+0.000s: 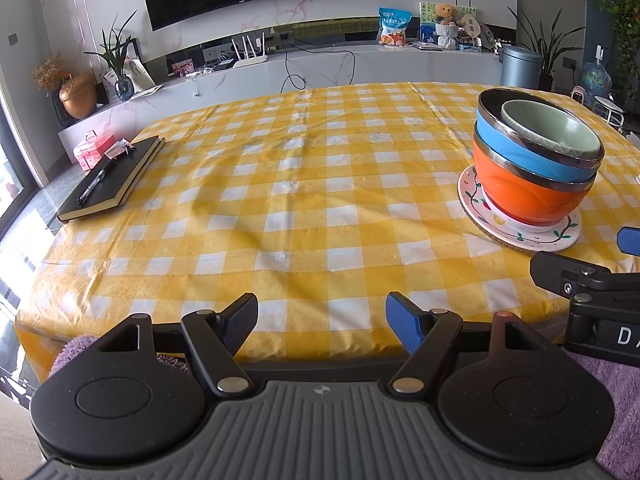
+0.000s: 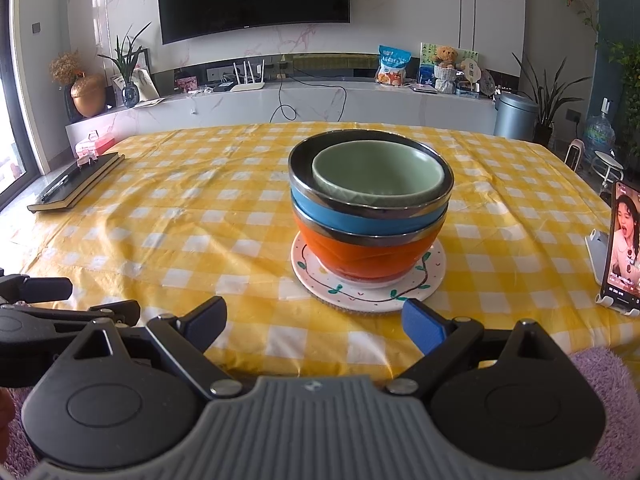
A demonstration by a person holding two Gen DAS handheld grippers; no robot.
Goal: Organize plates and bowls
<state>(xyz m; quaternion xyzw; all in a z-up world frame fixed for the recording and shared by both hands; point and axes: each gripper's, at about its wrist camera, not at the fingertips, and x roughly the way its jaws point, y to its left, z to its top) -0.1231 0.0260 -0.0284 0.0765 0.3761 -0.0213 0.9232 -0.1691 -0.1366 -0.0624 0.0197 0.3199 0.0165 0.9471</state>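
A stack stands on the yellow checked tablecloth (image 2: 160,216): a pale green bowl (image 2: 378,174) nests in a blue bowl (image 2: 360,214), which sits in an orange bowl (image 2: 360,254), all on a white plate (image 2: 360,292) painted with vines, over a woven mat. In the left wrist view the same stack sits at the right: green bowl (image 1: 552,130), blue bowl (image 1: 516,148), orange bowl (image 1: 524,192), plate (image 1: 500,228). My left gripper (image 1: 322,322) hangs open over the table's near edge, nothing between its fingers. My right gripper (image 2: 316,326) is open too, just short of the plate.
A black notebook (image 1: 112,178) with a pen lies at the table's far left. A phone (image 2: 624,244) on a stand plays a video at the right edge. Purple fleece (image 2: 612,396) shows below both grippers. The right gripper's body (image 1: 592,296) juts into the left wrist view.
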